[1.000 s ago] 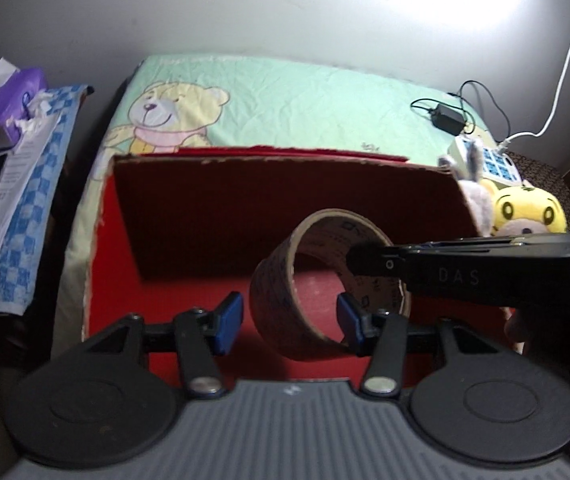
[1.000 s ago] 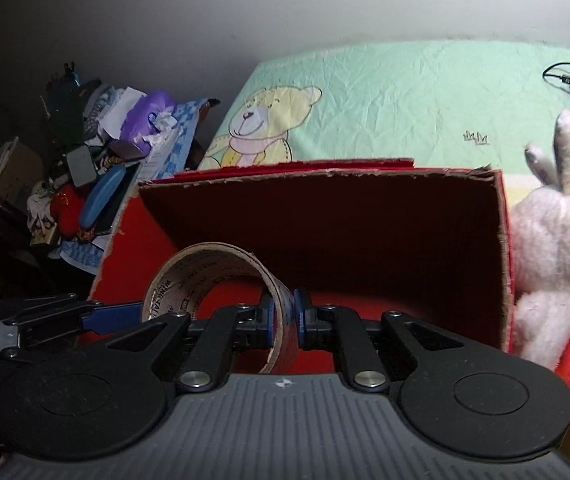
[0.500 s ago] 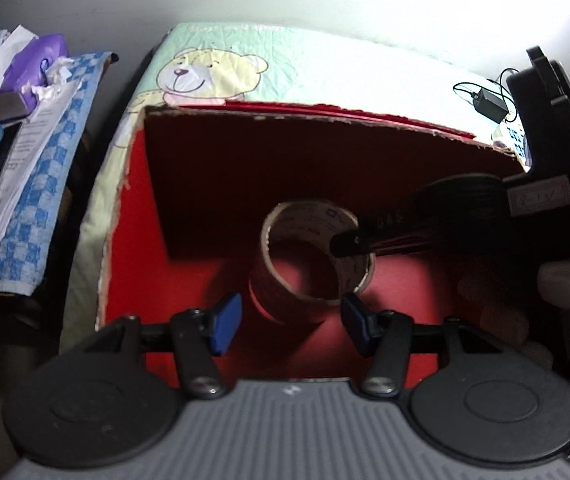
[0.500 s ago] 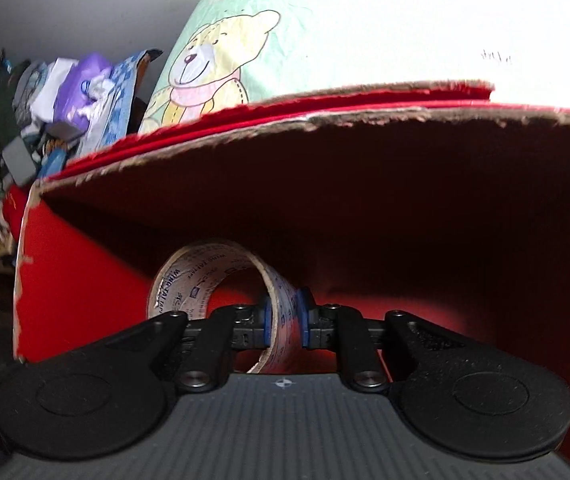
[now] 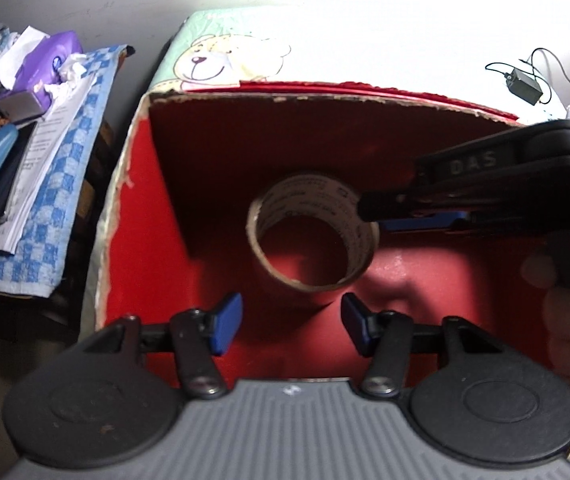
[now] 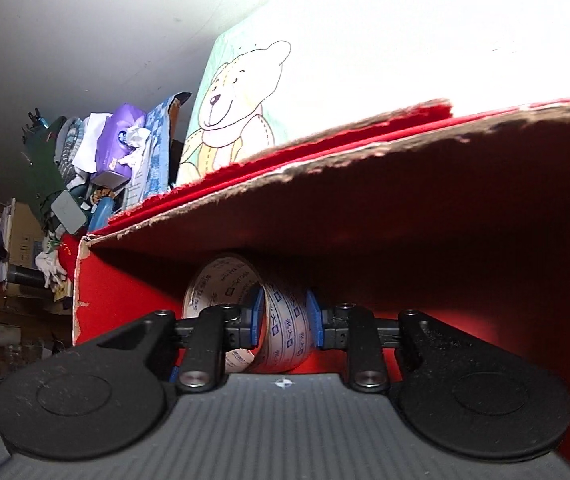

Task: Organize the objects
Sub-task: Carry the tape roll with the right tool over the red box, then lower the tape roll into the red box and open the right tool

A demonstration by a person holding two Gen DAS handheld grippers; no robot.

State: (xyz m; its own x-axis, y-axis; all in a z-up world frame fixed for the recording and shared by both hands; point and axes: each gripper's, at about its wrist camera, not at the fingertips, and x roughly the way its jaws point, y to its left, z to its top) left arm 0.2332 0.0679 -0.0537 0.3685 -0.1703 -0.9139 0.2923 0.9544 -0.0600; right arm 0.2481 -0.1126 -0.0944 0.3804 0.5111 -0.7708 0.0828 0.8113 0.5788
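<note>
A brown tape roll (image 5: 312, 236) lies inside a red cardboard box (image 5: 137, 208), near the box's floor. My right gripper (image 5: 369, 216) reaches in from the right, its fingers either side of the roll's wall. In the right wrist view the blue pads (image 6: 257, 316) stand a little apart from the tape roll (image 6: 285, 320), so the right gripper (image 6: 285, 318) is open. My left gripper (image 5: 291, 322) is open and empty, held above the box's near side, short of the roll.
The box sits on a bed with a green bear-print cover (image 5: 221, 60). A cluttered side table with a blue checked cloth (image 5: 45, 200), tissues and papers stands to the left. A charger and cable (image 5: 525, 80) lie at the far right.
The right gripper has lowered the tape roll deeper into the box and its pads have parted from the roll's wall. The left gripper has drawn back and risen a little.
</note>
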